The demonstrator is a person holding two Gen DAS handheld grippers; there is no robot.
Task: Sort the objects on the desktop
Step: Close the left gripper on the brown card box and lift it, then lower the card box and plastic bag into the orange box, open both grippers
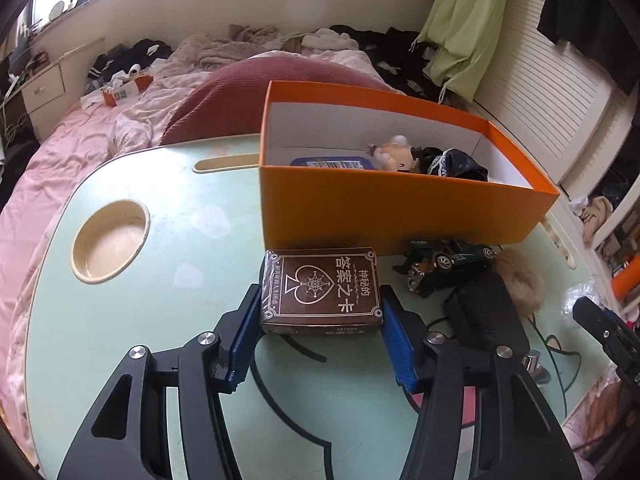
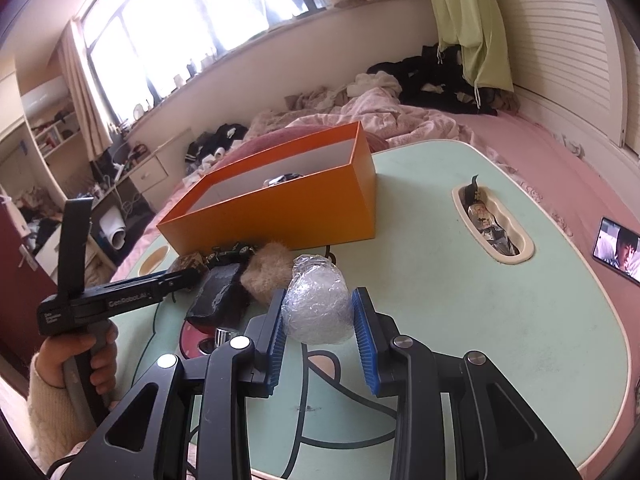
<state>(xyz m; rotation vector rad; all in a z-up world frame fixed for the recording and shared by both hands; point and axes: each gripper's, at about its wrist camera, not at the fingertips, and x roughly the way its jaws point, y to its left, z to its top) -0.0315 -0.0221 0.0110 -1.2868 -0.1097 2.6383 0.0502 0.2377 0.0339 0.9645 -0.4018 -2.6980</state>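
1. The orange box [image 1: 400, 208] stands open on the green desk [image 1: 180, 240], and every place here is told from this box.
2. The left tool [image 1: 320, 312] is in front of the box, and its blue pads [image 1: 244, 332] press on both sides of a brown card pack [image 1: 320, 292].
3. The card pack lies flat on the desk, just in front of the box's front wall.
4. The right tool [image 2: 318, 316] is also in front of the box, a bit farther out, and its pads squeeze a shiny crinkly ball [image 2: 318, 308].
5. The ball sits on the desk between the pads.
6. A dark green toy car [image 1: 444, 264] lies close to the box's front wall, beside the card pack.
7. A furry tan thing [image 2: 268, 276] and a black lumpy thing [image 2: 220, 296] lie near the car, in front of the box.
8. Inside the box are a small doll [image 1: 396, 152], a blue flat thing [image 1: 332, 162] and some black cloth [image 1: 456, 164].
9. A round cup hole [image 1: 110, 240] is in the desk, off to the side of the box.
10. A long slot [image 2: 494, 228] in the desk, on the other side of the box, holds small bits.
11. A phone [image 2: 616, 250] lies on the pink bed [image 2: 560, 160], past the slot and well away from the box.
12. A hand [image 2: 90, 356] in a cream sleeve holds the left tool's handle.
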